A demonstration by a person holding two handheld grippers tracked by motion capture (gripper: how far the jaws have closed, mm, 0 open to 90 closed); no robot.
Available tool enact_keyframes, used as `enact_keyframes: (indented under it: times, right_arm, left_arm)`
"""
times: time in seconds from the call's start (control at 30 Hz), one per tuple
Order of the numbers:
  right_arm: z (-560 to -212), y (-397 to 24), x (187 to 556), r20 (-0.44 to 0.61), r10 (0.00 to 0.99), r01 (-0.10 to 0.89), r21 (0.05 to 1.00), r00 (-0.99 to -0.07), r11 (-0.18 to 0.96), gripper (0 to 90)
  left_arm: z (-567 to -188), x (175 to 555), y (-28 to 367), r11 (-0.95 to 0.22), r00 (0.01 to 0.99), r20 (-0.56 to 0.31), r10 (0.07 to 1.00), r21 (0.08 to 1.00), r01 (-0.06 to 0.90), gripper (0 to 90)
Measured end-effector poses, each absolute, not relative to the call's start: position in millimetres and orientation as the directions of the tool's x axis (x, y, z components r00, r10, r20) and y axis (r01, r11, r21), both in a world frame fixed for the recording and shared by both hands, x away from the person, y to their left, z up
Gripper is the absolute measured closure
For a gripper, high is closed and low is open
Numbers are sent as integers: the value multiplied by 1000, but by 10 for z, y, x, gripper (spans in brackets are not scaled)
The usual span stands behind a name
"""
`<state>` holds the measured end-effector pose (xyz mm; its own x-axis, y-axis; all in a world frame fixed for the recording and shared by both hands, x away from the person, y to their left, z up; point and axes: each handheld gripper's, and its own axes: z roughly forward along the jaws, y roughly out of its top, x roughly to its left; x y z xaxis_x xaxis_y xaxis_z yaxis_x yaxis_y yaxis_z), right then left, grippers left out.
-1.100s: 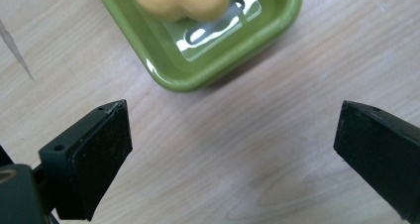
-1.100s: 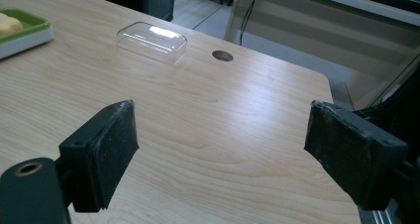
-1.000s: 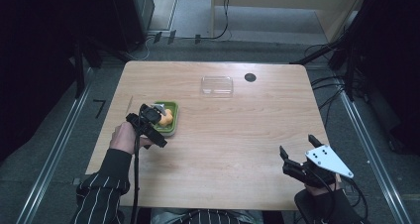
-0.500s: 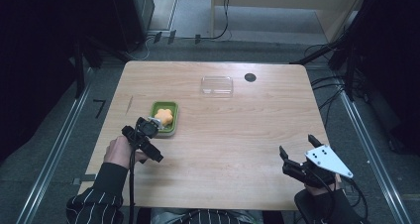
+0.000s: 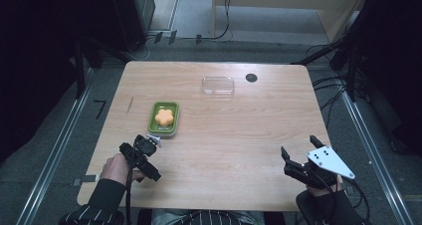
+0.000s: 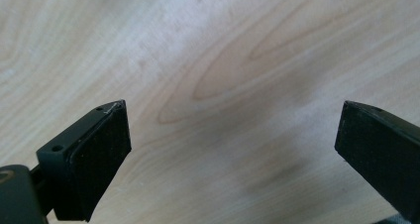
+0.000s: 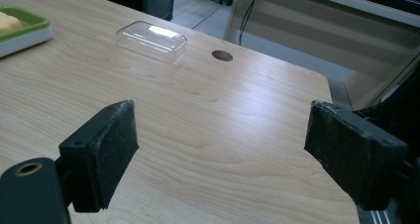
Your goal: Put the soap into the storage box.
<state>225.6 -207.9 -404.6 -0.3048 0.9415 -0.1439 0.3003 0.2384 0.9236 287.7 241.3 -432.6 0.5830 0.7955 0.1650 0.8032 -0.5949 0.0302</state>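
While both claws gape wide, the green dish (image 5: 164, 117) seemingly lies lengthwise toward the table's (image 5: 239, 150) far edge

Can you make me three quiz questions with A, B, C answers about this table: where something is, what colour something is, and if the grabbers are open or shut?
1. Where is the clear lid?
A. On the green tray
B. On the table, apart from the tray
C. In a gripper

2. What colour is the flower-shaped piece in the green tray?
A. Blue
B. White
C. Orange

3. How is the left gripper?
A. Open, holding nothing
B. Shut on the lid
C. Shut on the tray

Answers: 1 B, it lies by the table's hole. 2 C, plainly orange. 3 A, bare wood between its jaws.
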Motion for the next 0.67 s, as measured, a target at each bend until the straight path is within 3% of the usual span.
enact_keyframes:
  times: [0.47,0.67]
  right_arm:
    - [-4045,-2091,2249,-148,941,297,924,-305,241,133]
    - [-4050,-2107,2244,-147,944,294,926,-296,236,134]
  left_arm:
    - [-4499,2604,2513,-571,567,123,815,-1,821,0]
    - [-4499,2612,2482,-580,573,150,805,-2,815,0]
